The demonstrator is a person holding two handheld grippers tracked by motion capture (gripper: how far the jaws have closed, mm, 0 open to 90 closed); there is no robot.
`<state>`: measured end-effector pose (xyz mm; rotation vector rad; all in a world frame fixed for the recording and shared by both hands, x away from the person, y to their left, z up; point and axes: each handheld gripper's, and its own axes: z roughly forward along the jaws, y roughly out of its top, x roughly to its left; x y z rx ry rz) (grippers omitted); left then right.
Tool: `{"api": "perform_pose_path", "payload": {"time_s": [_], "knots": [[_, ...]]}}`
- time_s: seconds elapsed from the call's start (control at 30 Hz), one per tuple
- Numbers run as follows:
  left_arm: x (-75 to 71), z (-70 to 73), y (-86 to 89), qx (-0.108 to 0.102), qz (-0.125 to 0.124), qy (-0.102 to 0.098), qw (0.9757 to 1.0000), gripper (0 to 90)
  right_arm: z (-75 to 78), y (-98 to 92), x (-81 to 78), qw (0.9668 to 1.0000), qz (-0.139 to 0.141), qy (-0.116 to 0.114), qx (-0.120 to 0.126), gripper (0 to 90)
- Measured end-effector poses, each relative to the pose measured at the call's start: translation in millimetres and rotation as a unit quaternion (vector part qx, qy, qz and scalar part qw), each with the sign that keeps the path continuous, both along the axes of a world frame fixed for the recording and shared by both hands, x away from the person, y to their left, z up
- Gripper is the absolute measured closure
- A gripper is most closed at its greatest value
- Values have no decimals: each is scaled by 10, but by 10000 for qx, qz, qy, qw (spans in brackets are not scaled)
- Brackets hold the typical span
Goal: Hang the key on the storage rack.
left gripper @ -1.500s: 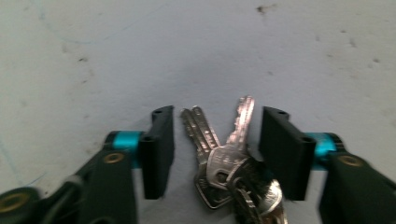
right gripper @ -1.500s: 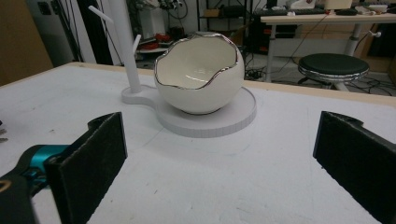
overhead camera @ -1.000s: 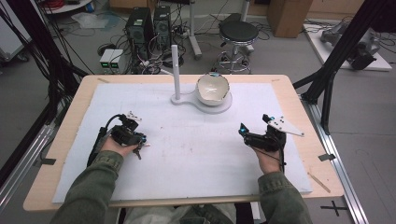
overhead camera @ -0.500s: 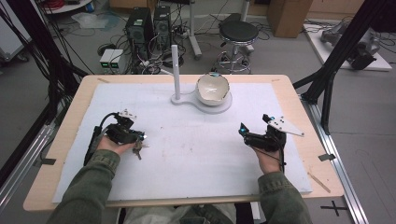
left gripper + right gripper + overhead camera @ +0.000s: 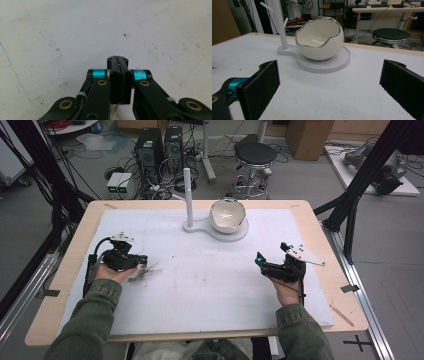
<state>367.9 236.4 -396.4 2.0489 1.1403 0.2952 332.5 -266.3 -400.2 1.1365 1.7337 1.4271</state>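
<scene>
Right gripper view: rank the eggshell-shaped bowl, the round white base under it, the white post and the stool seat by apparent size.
1. round white base
2. eggshell-shaped bowl
3. stool seat and white post: unsure, since the stool is farther off and the post is cropped.

Left gripper (image 5: 117,60) jaws pressed together, thin pale sliver between; scuffed white table surface (image 5: 75,30) beneath.

Left gripper (image 5: 117,61): black jaws, black link arms, brass-coloured pivot screws, teal collars at either side of jaw block, white zip tie at 7 o'clock on left link. From high view left gripper (image 5: 142,261) black body, small grey plate on top, black cable (image 5: 93,262) looping off at 9 o'clock.

Right gripper (image 5: 329,86): black jaws faced with dark foam-like pads (image 5: 264,83), teal collar near left jaw. High view right gripper (image 5: 261,262): grey three-cornered plate (image 5: 302,255) with dark holes.

Sleeves (image 5: 90,320): olive-green, jacket cuffs.
</scene>
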Motion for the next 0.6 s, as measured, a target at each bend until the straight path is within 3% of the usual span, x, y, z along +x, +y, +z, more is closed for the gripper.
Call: {"api": "perform_pose_path", "payload": {"time_s": [0.2, 0.4, 0.6], "knots": [[-8, 148, -45, 154, -212, -190, 9995, 892, 1, -5, 0, 10000, -12, -11, 7, 17], [-8, 253, -89, 215, -291, -256, 9990, 892, 2, -7, 1, 10000, -2, -3, 15, 18], [4, 470, -137, 75, -372, -436, 9983, 892, 1, -4, 2, 10000, -4, -2, 13, 17]]}}
